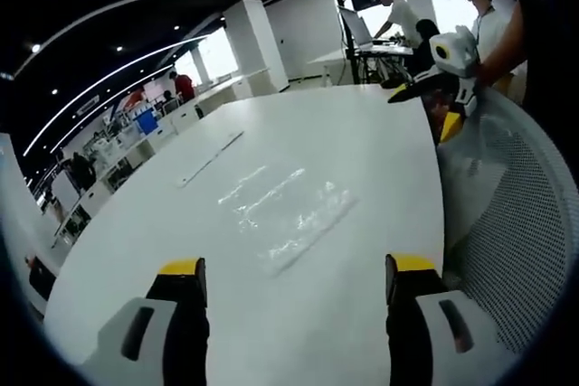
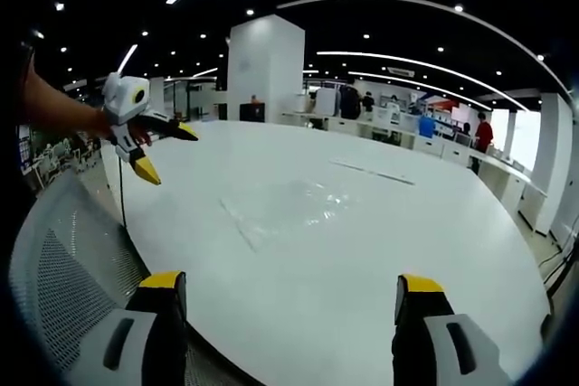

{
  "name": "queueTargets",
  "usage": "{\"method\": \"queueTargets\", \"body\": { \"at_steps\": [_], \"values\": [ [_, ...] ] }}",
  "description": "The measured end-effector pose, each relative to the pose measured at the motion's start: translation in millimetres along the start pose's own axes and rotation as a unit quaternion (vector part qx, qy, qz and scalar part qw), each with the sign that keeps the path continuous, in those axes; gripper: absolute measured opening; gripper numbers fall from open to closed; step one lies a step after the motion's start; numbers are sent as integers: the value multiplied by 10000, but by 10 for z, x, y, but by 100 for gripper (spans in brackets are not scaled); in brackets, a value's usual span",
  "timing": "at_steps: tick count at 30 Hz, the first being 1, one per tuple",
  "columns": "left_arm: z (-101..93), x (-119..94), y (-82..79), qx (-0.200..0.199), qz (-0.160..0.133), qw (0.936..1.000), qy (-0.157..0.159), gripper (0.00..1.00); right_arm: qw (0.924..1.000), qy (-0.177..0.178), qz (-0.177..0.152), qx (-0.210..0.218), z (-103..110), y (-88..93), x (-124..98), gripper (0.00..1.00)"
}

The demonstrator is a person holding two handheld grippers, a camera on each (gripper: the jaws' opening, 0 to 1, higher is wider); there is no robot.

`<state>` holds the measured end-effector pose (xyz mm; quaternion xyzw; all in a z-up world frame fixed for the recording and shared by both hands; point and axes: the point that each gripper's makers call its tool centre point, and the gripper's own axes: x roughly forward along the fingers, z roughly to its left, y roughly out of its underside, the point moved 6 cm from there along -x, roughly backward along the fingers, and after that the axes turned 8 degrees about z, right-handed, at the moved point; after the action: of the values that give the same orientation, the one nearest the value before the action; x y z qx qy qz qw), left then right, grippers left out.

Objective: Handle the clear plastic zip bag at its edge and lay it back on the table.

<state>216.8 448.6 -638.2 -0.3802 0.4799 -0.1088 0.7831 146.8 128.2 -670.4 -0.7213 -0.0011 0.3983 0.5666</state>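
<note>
Left gripper view: left gripper (image 1: 296, 279) jaws apart, empty; clear zip bag (image 1: 288, 211) flat on white table (image 1: 344, 133), ahead. Right gripper view: right gripper (image 2: 289, 296) jaws apart, empty; bag (image 2: 294, 205) lies mid-table; left gripper (image 2: 168, 151) spread beyond.

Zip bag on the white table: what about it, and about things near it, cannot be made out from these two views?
- Zip bag: clear on the white table, so its edges and zip strip blur in the left gripper view; fainter still in the right gripper view.
- Thin strip beyond the bag: too small to identify.
- Mesh chair: cut off by the picture's edge.
</note>
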Motion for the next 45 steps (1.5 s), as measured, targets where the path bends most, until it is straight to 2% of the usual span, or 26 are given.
{"method": "queueTargets", "body": {
  "at_steps": [13, 25, 30, 32, 45],
  "values": [
    [65, 179, 71, 515, 389, 9974, 309, 74, 10000, -3, 47, 18, 11, 3, -4, 96],
    [153, 298, 103, 834, 587, 9937, 467, 70, 10000, 6, 96, 26, 12, 8, -4, 95],
    [177, 355, 105, 1093, 699, 9902, 514, 65, 9999, 14, 101, 39, 10, 6, -6, 95],
    [189, 384, 119, 1288, 775, 9870, 565, 63, 9999, 26, 106, 41, 9, 4, -8, 94],
    [211, 547, 125, 1820, 965, 9755, 769, 54, 9999, 51, 140, 60, -4, 8, -9, 93]
  ]
}}
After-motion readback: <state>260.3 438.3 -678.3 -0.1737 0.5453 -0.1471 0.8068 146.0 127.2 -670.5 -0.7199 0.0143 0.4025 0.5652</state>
